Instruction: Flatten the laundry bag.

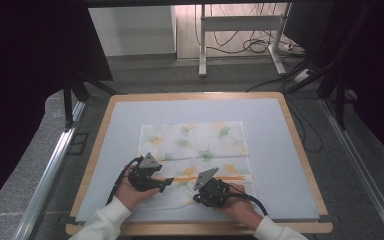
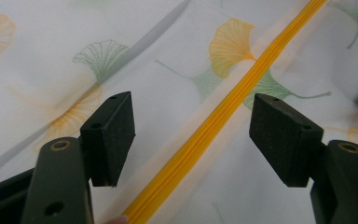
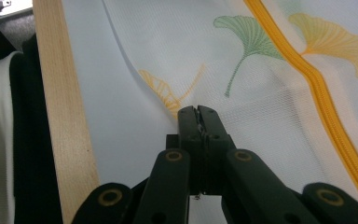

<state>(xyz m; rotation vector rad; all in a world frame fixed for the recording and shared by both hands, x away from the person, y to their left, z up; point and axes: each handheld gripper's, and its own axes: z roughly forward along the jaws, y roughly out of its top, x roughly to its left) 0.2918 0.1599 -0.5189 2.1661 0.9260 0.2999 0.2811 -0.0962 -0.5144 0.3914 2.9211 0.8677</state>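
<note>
Left hand-held gripper (image 2: 191,140) hangs with jaws spread wide — one on each side of the orange zipper (image 2: 223,112) of the leaf-print mesh bag (image 1: 195,150). Right hand-held gripper (image 3: 199,112) pinches the bag's near edge — below that zipper, by the desk (image 3: 65,116) rim.

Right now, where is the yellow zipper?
In the high view, the yellow zipper runs across the mesh bag's near part, between the left gripper and right gripper.
</note>
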